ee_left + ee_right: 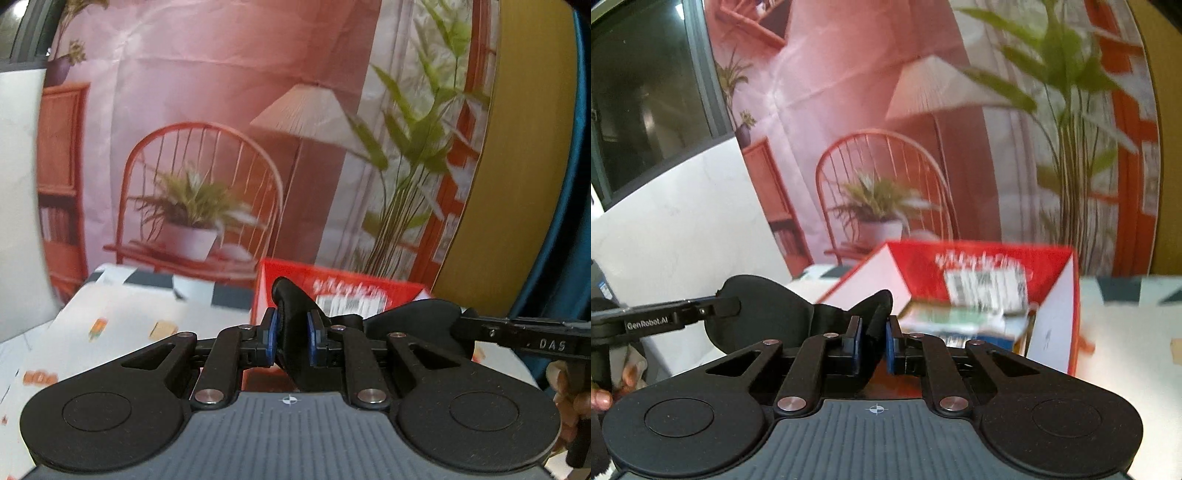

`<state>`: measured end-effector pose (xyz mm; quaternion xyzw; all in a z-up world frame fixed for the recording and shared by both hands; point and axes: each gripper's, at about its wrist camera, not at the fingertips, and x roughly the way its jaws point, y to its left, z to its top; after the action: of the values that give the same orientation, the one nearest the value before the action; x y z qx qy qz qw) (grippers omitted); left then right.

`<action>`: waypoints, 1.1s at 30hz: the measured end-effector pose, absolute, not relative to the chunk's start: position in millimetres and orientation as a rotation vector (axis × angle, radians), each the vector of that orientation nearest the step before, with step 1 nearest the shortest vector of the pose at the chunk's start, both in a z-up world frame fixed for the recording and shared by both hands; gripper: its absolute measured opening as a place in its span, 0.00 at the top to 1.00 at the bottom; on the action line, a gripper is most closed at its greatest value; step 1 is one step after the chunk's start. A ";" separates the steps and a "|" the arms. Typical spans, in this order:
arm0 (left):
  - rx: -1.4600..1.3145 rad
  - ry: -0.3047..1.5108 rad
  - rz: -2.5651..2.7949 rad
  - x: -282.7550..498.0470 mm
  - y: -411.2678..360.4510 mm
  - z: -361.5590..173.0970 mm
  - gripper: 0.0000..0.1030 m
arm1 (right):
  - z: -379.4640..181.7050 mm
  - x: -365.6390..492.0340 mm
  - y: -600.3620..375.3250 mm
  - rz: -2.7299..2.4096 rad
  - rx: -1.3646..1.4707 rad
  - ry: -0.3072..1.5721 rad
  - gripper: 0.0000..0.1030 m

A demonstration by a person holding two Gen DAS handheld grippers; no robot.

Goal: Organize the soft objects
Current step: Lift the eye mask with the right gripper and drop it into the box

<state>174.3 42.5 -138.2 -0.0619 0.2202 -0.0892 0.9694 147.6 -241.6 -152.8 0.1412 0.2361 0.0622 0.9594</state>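
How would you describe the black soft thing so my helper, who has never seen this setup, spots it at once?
Start at the red open box before the printed room backdrop. Just in front, the black eye mask hangs between the left gripper and right gripper, both pinching it. It is the only black fabric piece, with two rounded lobes.

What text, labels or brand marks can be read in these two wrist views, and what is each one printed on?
"DAS": on the right gripper's black body, seen from the left wrist; any letters before it are unclear.
"GenRobot.AI": on the left gripper's black body, seen from the right wrist.
White script and a barcode-like label on the red box: too blurred to read.
Printed items inside the box: unreadable.
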 end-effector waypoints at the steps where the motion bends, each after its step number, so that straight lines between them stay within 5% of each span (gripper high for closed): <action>1: -0.114 0.434 -0.180 178.0 39.8 -134.7 0.83 | -149.6 151.4 -244.5 0.119 0.276 0.470 0.89; 9: -0.066 0.441 -0.180 256.7 8.4 -125.9 0.83 | -140.7 199.8 -276.6 0.013 0.214 0.443 0.89; 17: -0.021 0.597 -0.167 325.4 -11.8 -172.5 0.83 | -168.5 253.4 -300.6 -0.066 0.160 0.529 0.89; 33: 0.076 0.756 -0.213 356.3 -20.1 -217.6 0.83 | -225.1 281.2 -305.9 -0.116 0.184 0.736 0.89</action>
<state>356.3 -20.1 -217.6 0.0372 0.3682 -0.1037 0.9232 281.2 -305.9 -225.1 0.0899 0.3592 -0.0564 0.9272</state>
